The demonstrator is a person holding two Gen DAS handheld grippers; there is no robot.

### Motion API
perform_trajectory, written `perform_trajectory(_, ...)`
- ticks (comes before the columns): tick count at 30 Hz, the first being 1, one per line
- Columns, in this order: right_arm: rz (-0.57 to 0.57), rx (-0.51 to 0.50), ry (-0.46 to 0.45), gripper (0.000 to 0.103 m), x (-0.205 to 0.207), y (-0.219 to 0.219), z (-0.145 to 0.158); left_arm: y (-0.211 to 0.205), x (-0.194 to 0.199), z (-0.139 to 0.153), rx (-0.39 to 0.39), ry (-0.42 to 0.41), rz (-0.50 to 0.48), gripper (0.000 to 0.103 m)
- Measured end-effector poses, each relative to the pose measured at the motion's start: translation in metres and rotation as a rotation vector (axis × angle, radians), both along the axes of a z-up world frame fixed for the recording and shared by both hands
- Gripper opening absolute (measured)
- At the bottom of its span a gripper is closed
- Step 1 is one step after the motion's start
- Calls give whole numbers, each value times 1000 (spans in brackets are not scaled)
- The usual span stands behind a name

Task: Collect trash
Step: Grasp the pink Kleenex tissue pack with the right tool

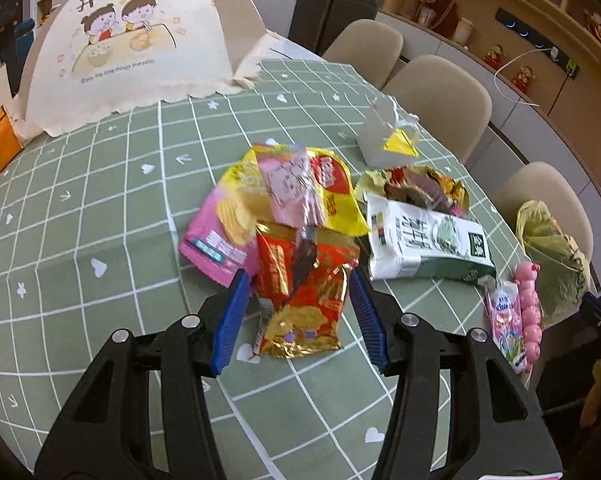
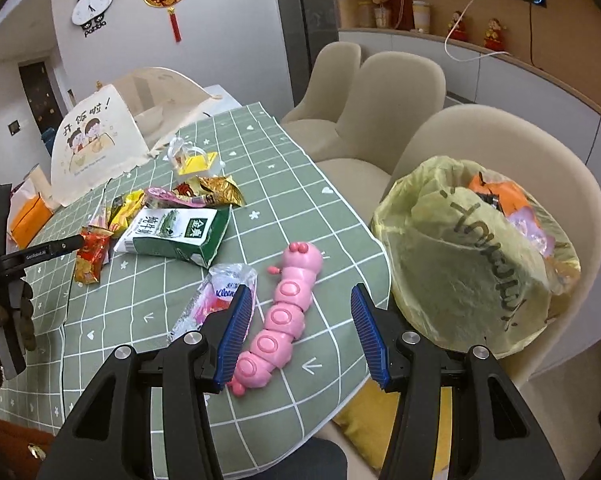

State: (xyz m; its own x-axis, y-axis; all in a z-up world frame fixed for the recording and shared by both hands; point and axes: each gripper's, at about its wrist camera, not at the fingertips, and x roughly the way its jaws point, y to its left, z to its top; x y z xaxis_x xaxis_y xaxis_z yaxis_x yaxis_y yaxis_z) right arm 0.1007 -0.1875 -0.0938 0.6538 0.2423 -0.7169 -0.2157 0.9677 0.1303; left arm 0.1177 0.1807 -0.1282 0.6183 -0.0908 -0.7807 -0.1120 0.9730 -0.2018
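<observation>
**Left tongs lining up on the red/gold wrapper, bag is way over on the right**

So rn the left tongs (image 1: pixel 298 312) are sitting wide open w/ the red and gold snack wrapper (image 1: pixel 304 300) right between the blue pads, nothing gripped yet afaict. The wrapper is lying w/ its long axis running pretty much straight away from the tongs, so the pads are flanking its long sides, which is what you'd want for a pinch across the narrow way. It's at the near end of the trash pile in the middle of the bench (image 1: pixel 100 200), w/ the pink chip bag (image 1: pixel 216 236) and yellow wrapper (image 1: pixel 332 196) just behind it and partly overlapping, and the green milk carton (image 1: pixel 424 244) beside it toward the right edge.

Right tongs (image 2: pixel 296 328) are also gaping open, holding nothing, hovering near the bench's right edge over the pink caterpillar toy (image 2: pixel 284 320) w/ a tissue pack (image 2: pixel 216 300) just beside it. Toy prob isn't trash imo.

Key thing: the yellow trash bag (image 2: pixel 472 260) is sitting on the chair off the right edge, well apart from the wrapper. Left side is clearly nearer the wrapper, right side nearer the bag, so I'm guessing the grab goes left and then has to cross the whole bench. Risk is dragging the overlapping wrappers along.
</observation>
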Motion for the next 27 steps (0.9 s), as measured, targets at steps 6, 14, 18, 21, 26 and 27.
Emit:
perform_trajectory(6, 188, 47, 7, 49, -6, 32, -11, -8, -9, 2, -23, 1, -23, 49)
perform_trajectory(14, 309, -31, 95, 48, 24, 80, -60, -13, -15, 11, -40, -12, -34, 49)
perform_trajectory(18, 351, 1, 137, 47, 20, 93, -72, -15, -19, 16, -45, -25, -41, 49)
perform_trajectory(21, 430, 31, 160, 47, 11, 108, -73, -15, -19, 15, -52, -23, -37, 49)
perform_trajectory(26, 392, -6, 89, 47, -6, 104, -59, -16, -19, 14, -53, -17, -45, 49)
perform_trajectory(27, 357, -4, 86, 47, -5, 99, -58, -16, -18, 14, -53, -18, -45, 49)
